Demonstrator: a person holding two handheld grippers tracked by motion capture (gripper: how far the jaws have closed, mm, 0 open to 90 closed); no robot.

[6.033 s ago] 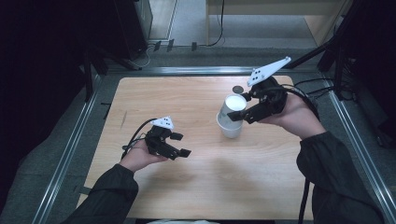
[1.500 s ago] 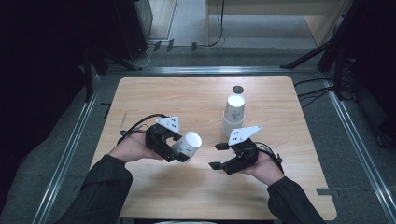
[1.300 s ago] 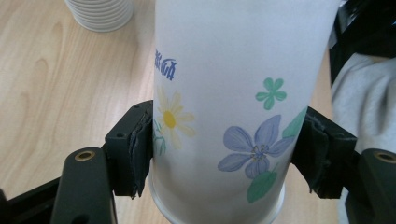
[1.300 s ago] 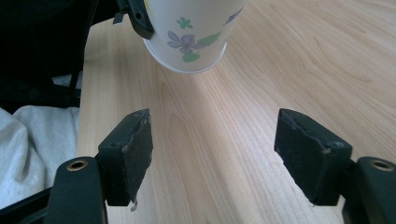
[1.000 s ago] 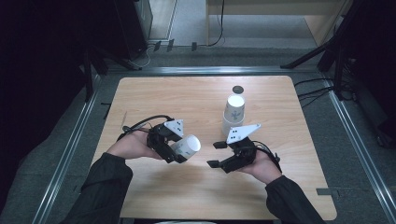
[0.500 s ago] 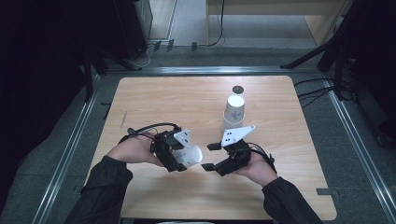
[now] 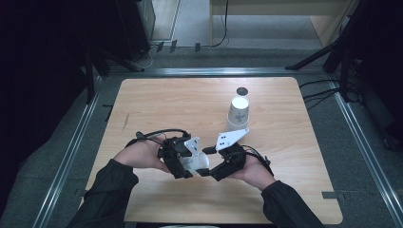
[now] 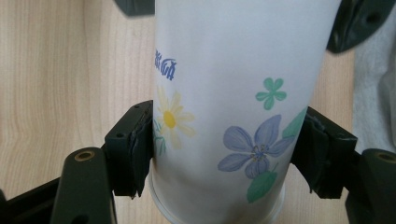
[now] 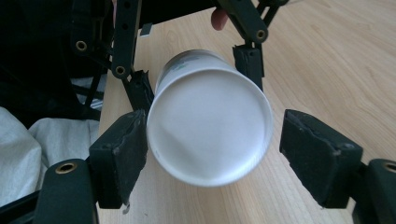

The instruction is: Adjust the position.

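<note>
From the high view, the two grippers meet over the near middle of the wooden counter (image 7: 157, 104), with a white paper cup (image 7: 198, 162) lying on its side between them. The left gripper (image 7: 183, 164) holds it from the left, and the right gripper (image 7: 211, 168) comes at it from the right. Farther back on the counter stands a second paper cup (image 7: 237, 113), upside down, with a small dark round thing (image 7: 242, 90) just behind it, both well apart from the hands.

The left gripper view shows what the high view cannot: the held cup (image 8: 233, 107) bears printed flowers, a yellow daisy and a blue bloom with green leaves, plus blue lettering. The left gripper's (image 8: 219, 154) pads (image 8: 133, 154) press against both flanks of the cup wall, so it is clamped on the cup near one end.

The right gripper view looks straight at the cup's flat white round end (image 9: 210, 126). The right gripper (image 9: 212, 154) stands with its jaws apart: one pad touches or nearly touches the cup's rim, the other stays clear with a gap of counter showing. Behind the cup, the left gripper's jaws (image 9: 140, 88) grip its sides.
</note>
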